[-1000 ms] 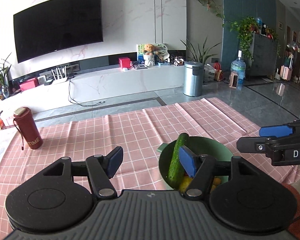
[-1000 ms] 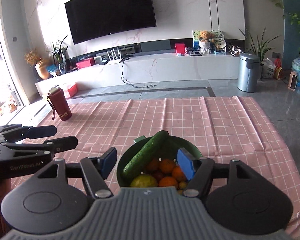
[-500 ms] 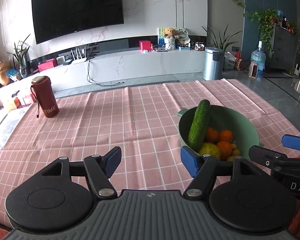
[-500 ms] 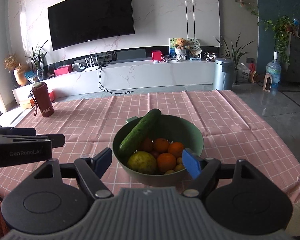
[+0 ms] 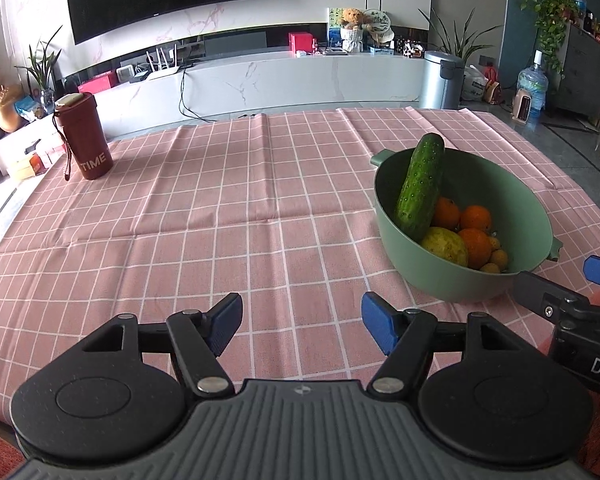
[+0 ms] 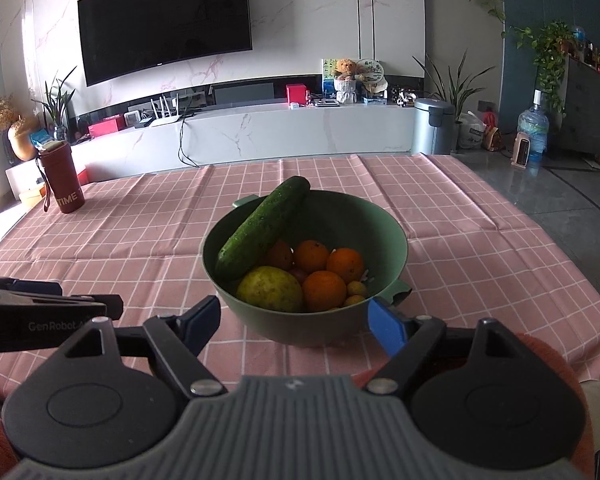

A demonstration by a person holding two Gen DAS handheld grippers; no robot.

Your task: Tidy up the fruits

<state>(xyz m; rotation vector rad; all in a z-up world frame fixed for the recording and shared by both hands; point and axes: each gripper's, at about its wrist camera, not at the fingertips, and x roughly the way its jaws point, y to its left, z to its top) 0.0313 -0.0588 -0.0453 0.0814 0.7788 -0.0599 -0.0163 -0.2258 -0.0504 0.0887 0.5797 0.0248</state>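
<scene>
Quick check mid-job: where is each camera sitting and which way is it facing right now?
Left wrist: on the left hand-held gripper, facing the bare pink tablecloth; bowl to its right; the right hand-held gripper's tip shows.
Right wrist: on the right hand-held gripper, facing straight at the bowl; the left hand-held gripper shows at left.
Shared: bowl, cucumber, red bottle, TV wall.

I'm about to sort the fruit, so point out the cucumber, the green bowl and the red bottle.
cucumber (image 6: 260, 228), right wrist view, mid-body.
green bowl (image 6: 300, 326), right wrist view, near outer wall.
red bottle (image 5: 86, 140), left wrist view, body.
</scene>
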